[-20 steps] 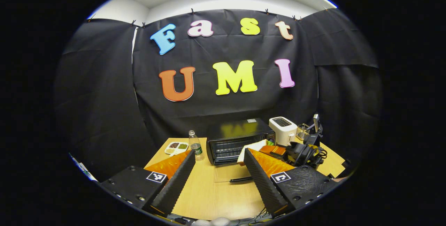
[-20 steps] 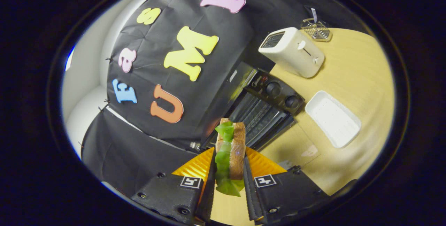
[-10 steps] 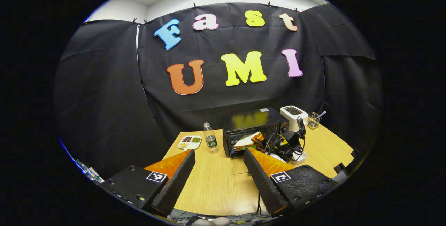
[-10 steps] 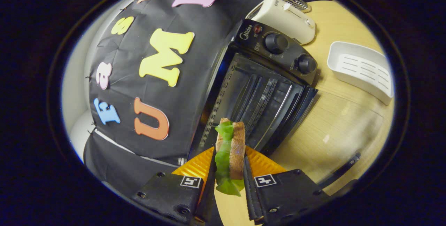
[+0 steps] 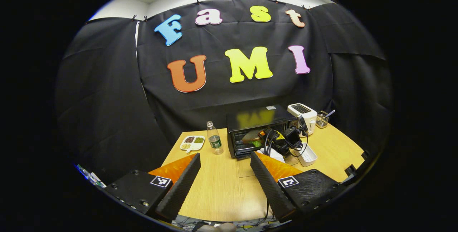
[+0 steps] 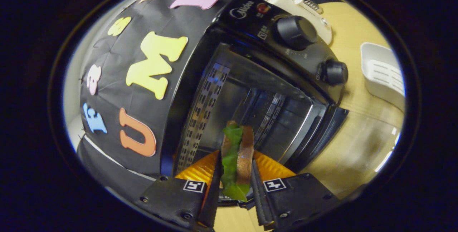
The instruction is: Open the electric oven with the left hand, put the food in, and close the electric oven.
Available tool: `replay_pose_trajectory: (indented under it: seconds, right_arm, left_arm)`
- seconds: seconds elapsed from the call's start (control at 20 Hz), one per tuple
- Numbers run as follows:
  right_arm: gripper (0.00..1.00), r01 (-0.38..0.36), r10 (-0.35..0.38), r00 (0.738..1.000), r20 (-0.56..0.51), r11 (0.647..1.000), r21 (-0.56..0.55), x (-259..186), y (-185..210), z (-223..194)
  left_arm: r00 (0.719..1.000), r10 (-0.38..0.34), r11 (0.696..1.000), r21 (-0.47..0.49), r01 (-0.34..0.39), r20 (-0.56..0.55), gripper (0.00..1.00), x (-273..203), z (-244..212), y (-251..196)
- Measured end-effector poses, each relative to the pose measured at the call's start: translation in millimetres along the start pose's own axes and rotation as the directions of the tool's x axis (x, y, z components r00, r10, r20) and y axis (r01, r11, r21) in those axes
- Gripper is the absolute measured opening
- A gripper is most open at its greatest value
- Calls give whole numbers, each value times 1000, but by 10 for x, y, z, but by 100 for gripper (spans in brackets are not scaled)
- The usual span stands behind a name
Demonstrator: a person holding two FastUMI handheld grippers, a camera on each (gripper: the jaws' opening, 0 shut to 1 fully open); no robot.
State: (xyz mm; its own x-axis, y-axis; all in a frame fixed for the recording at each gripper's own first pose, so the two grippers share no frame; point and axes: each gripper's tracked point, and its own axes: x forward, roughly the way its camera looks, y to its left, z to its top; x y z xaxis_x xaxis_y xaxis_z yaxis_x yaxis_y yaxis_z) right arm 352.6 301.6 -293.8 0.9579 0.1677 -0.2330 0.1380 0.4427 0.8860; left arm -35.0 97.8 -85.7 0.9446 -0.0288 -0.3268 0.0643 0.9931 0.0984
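The sandwich (image 6: 237,160) is gripped between both fingers of the right tongs (image 6: 234,185), which are closed on its two bread faces so that the lettuce filling is kept sandwiched and cannot slide out. It is held at the mouth of the electric oven (image 6: 250,92), partly inside the cavity, judging from the right gripper view. The oven door (image 6: 361,142) is seen lying folded down flat toward the front edge of the tabletop (image 5: 222,185), which leaves the opening free for the food.

The sandwich is carried on edge in that view, its long axis running forward along the fingers and pointing into the cavity toward the rack; this narrow presentation is probably chosen so that it clears the opening.

The left tongs (image 5: 223,178) are held wide apart and empty, drawn back over the front edge of the tabletop, presumably kept out of the way until the door has to be closed. In the left gripper view the oven (image 5: 256,128) stands near the back edge, with a bottle (image 5: 214,142) just beside it and a toaster (image 5: 303,112) on its other side.
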Motion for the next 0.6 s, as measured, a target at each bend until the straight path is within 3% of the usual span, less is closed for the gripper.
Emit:
replay_pose_trajectory:
  seconds: [0.05, 0.15, 0.2, 0.3, 0.45, 0.5, 0.6]
  right_arm:
    - [38, 36, -36, 999, 4, 997, -75, 9, -75, 3]
    - [48, 76, -74, 997, 15, 977, -197, -64, -149, 109]
    - [76, 104, -102, 995, 22, 963, -249, -98, -213, 160]
    - [100, 142, -135, 990, 43, 927, -347, -173, -284, 289]
    - [100, 139, -131, 990, 46, 904, -404, -361, -289, 461]
    - [88, 145, -143, 989, 37, 892, -429, -449, -315, 493]
    - [89, 135, -143, 989, 20, 860, -492, -689, -334, 547]
  left_arm:
    - [1000, -6, 1000, -13, 6, -3, 93, 18, -9, -23]
    - [1000, -17, 999, -28, 17, -16, 93, 70, -51, -72]
    - [1000, -19, 999, -30, 18, -15, 93, 76, -44, -66]
    - [1000, -24, 999, -36, 23, -17, 93, 105, -54, -93]
    - [1000, -27, 999, -26, 27, -6, 93, 158, -36, -145]
    - [1000, -28, 999, -25, 28, 1, 93, 178, -40, -162]
    - [999, -26, 999, -29, 26, 23, 93, 239, -29, -184]
